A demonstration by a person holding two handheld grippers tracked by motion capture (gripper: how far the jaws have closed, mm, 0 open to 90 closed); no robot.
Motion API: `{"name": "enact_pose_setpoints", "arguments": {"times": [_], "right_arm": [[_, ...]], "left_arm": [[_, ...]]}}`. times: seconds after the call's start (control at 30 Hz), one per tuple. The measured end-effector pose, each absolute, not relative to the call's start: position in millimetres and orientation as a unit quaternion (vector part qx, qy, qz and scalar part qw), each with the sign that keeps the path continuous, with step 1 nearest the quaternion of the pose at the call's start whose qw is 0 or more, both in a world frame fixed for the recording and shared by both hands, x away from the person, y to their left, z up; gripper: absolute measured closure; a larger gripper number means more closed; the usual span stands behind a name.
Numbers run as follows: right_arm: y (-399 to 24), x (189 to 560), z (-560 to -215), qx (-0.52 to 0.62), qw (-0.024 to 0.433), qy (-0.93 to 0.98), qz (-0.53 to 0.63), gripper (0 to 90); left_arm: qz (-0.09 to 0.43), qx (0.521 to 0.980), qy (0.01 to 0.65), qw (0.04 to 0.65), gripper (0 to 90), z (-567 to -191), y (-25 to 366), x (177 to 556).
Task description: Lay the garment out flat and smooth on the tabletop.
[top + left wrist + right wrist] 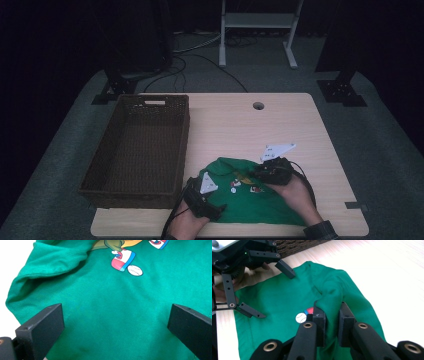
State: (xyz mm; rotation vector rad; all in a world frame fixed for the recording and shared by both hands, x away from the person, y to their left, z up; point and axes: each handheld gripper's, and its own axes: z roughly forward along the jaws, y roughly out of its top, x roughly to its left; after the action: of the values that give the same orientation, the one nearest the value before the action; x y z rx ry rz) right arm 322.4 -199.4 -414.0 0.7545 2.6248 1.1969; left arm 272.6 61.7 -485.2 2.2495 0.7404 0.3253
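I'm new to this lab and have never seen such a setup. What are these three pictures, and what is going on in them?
A person holds a hand-operated two-jaw gripper in each hand. The high view looks down on a wooden table; the other two come from cameras riding on each gripper. On the table lie a green shirt with a cartoon print and an empty brown wicker basket. The right gripper is shut on a raised fold of the shirt. The left gripper hangs over the shirt with its jaws wide apart, holding nothing.
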Motion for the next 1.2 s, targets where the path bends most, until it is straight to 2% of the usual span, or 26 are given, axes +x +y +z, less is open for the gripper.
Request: {"name": "enact_pose_setpoints", "arguments": {"times": [1.2], "right_arm": [[-203.5, 339.3, -400.4, 0.261, 0.091, 0.879, 0.389, 80.4]], "left_arm": [[0.127, 0.875, 0.288, 0.367, 0.0, -485.2, 61.7, 272.6]]}}
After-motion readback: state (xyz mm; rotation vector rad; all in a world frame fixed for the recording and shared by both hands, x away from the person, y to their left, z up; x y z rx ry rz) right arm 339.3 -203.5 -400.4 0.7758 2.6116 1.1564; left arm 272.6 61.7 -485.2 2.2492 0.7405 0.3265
